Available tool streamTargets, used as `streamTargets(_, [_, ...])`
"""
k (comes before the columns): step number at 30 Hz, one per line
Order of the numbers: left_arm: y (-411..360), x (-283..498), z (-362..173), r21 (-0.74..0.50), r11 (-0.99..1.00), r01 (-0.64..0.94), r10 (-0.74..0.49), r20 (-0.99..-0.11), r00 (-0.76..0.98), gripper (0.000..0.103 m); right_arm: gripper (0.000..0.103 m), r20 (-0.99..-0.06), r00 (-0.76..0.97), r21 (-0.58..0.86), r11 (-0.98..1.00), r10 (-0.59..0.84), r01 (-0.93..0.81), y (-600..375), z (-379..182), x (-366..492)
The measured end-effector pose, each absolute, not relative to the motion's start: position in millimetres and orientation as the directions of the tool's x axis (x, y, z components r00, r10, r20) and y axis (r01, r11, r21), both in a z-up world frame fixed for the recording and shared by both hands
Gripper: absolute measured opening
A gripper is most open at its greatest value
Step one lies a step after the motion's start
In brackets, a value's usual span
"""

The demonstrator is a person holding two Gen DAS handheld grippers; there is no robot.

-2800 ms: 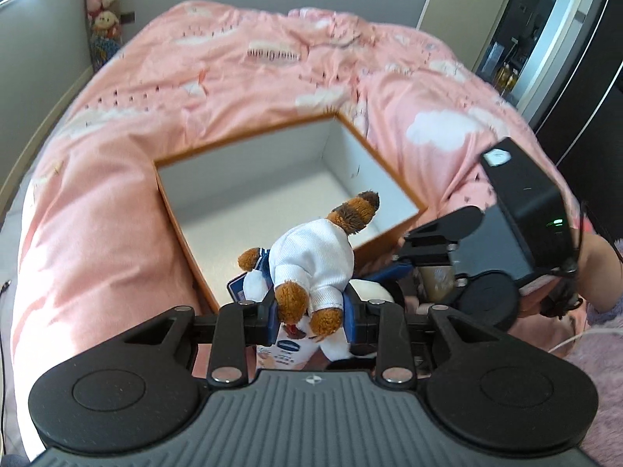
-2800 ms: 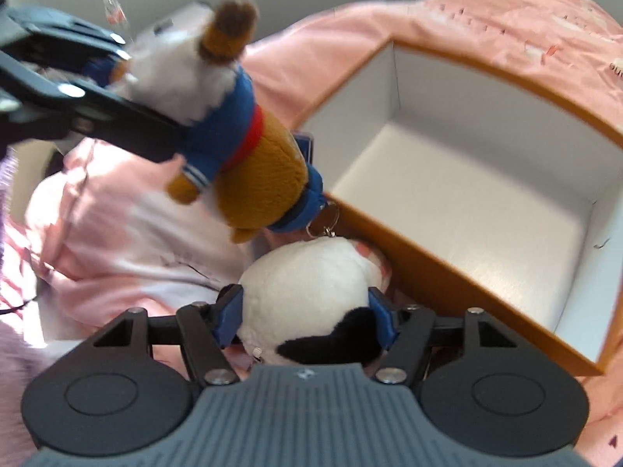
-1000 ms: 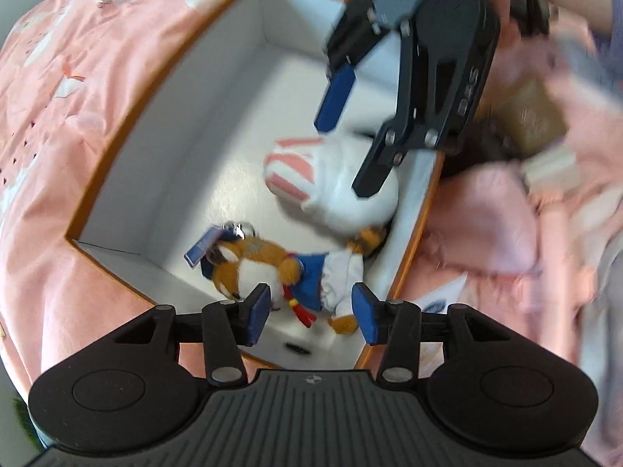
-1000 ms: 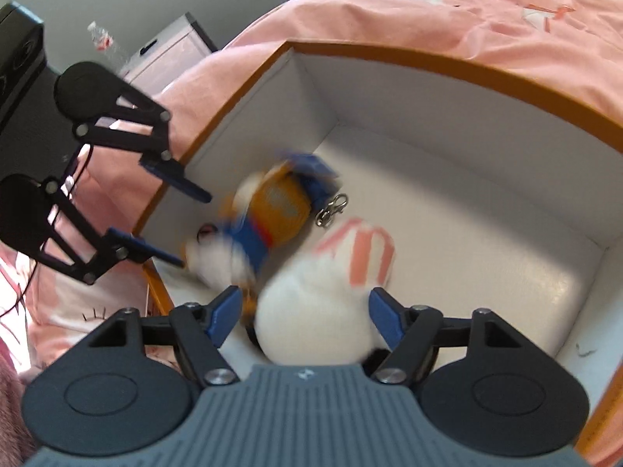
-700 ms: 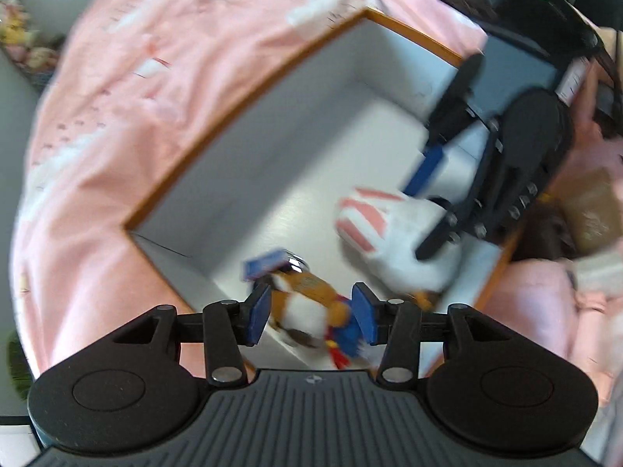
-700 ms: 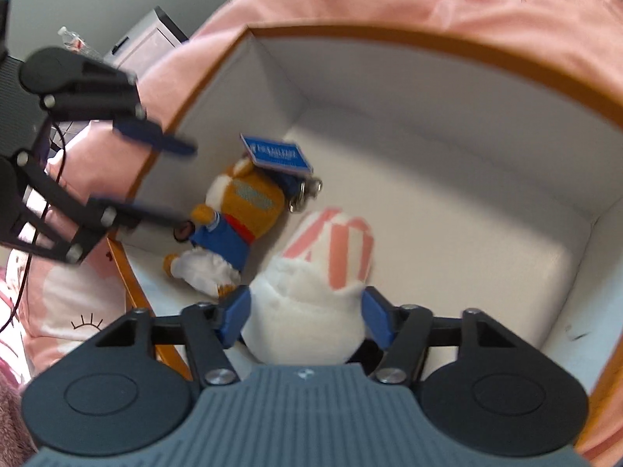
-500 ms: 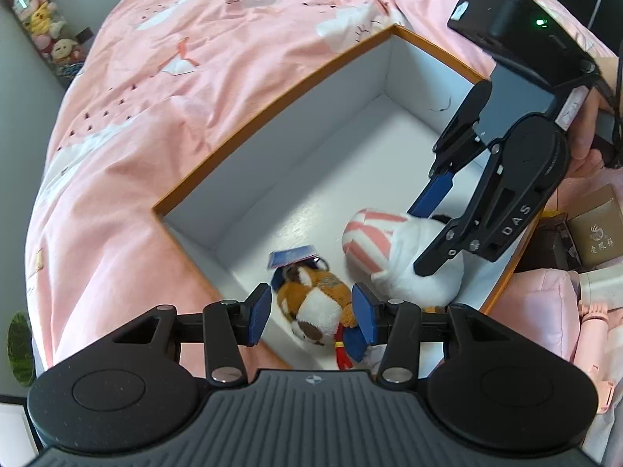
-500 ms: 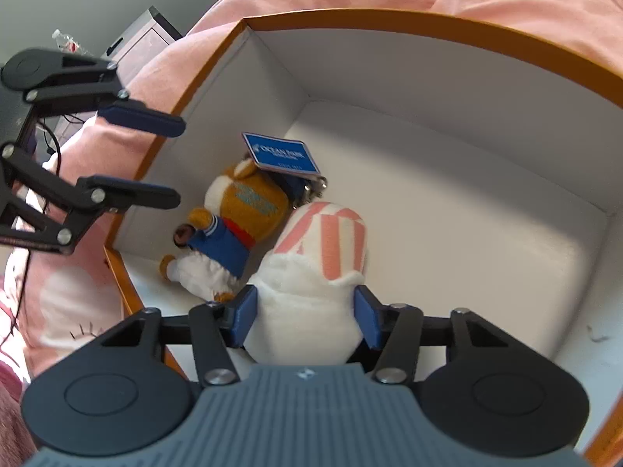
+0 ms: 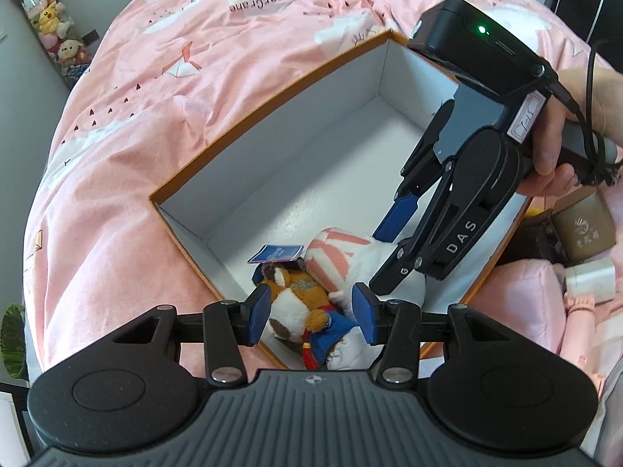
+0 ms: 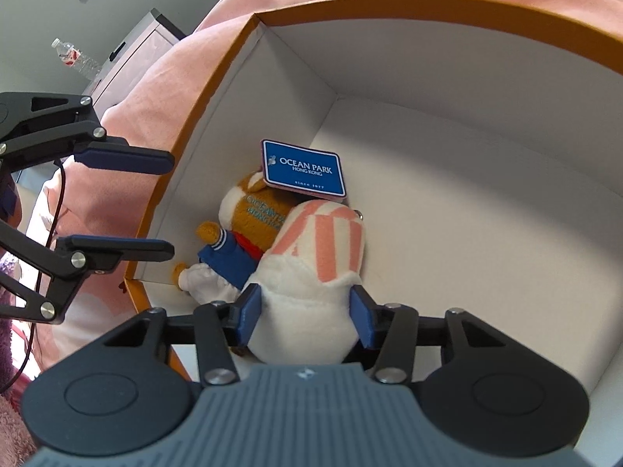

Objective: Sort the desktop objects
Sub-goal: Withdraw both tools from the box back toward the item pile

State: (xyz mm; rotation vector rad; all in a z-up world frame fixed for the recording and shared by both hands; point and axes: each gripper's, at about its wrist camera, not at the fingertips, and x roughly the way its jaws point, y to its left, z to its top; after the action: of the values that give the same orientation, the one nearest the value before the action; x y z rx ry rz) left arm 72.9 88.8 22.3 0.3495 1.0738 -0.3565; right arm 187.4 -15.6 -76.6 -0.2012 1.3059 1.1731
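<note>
Boxing step: the right claw [image 10: 303,313] is clenched on the white plush [image 10: 311,268], which rests inside the orange box [image 9: 272,89] against the fox plush [image 9: 296,303]. The left claw [image 9: 310,311] hangs released. Next, likely, let go and lift clear.

Orange-rimmed cardboard box with white inside [image 10: 447,78] sits on pink bed cover [image 10: 155,89]. Right gripper [image 10: 303,319] reaches into box, blue fingers [image 10: 246,317] pressed against both sides of white plush toy with pink stripes [image 10: 315,264]. Toy's far end rests on box floor. Just beside it, touching, lies brown plush animal in blue-and-white outfit [image 10: 241,237], near box corner; blue "Ocean Park" tag [image 10: 303,169] sits on top. Left gripper [image 10: 148,204] hovers over box's left rim, fingers apart, nothing between them. Clear plastic water bottle [image 10: 76,58] stands on grey cabinet behind.
</note>
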Motion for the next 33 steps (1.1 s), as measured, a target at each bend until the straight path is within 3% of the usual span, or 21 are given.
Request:
streamTargets(10, [73.2, 39.8, 44.3, 0.140, 0.879, 0.456, -0.142, -0.835, 0.532, 0.054, 0.059, -0.794, 0.020, 0.348, 0.482, 0.607, -0.804, -40.7, -28.9, 161.2])
streamTargets(21, [35.7, -12.4, 54.2, 0.011, 0.827, 0.563, -0.309, -0.827, 0.470, 0.054, 0.057, -0.710, 0.205, 0.293, 0.548, 0.673, -0.784, -124.8, 20.9, 87.4])
streamTargets(28, [4.7, -7.0, 27.0, -0.156, 0.854, 0.496, -0.391, -0.822, 0.415, 0.059, 0.035, -0.745, 0.279, 0.284, 0.667, 0.606, -0.689, -161.5, 5.9, 56.0])
streamTargets(33, [-10.6, 5.9, -1.7, -0.247, 0.873, 0.421, -0.406, -0.846, 0.346, 0.062, 0.032, -0.767, 0.264, 0.311, 0.698, 0.585, -0.645, -178.3, -7.5, 43.5])
